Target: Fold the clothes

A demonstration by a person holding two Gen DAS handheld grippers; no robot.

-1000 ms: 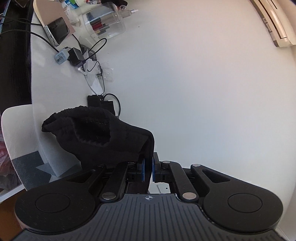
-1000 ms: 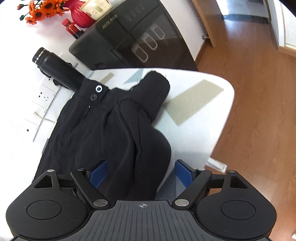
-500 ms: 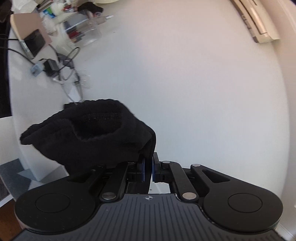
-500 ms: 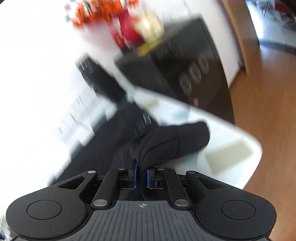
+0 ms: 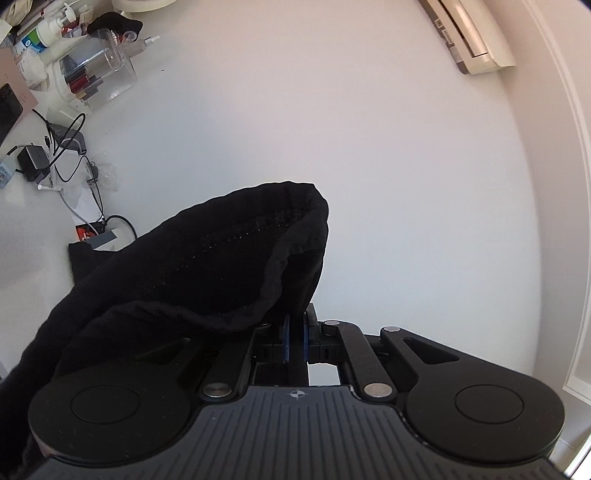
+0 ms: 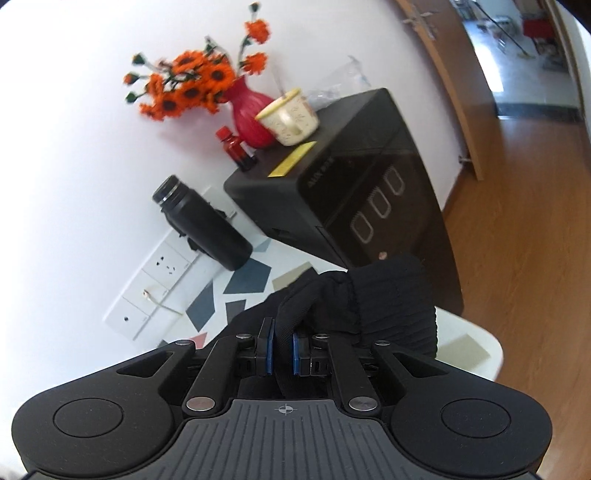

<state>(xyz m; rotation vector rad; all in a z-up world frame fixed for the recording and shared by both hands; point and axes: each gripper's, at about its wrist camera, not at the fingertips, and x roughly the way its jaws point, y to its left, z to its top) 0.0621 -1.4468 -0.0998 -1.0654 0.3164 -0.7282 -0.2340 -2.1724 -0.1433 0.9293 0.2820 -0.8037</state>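
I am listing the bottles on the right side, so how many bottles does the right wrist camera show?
2: a black bottle by the wall sockets, and a small red bottle on the black appliance. Others may be hidden.

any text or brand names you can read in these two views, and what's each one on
"AUX", followed by blurred characters I cannot read: on the front top edge of the black appliance.
Yellow label on the appliance's top: no print legible.
Pump bottle label in the left wrist view: too small to read.
Orange packet by the cables: marks are there, too small to read.
Nothing readable on the black garment or either gripper.
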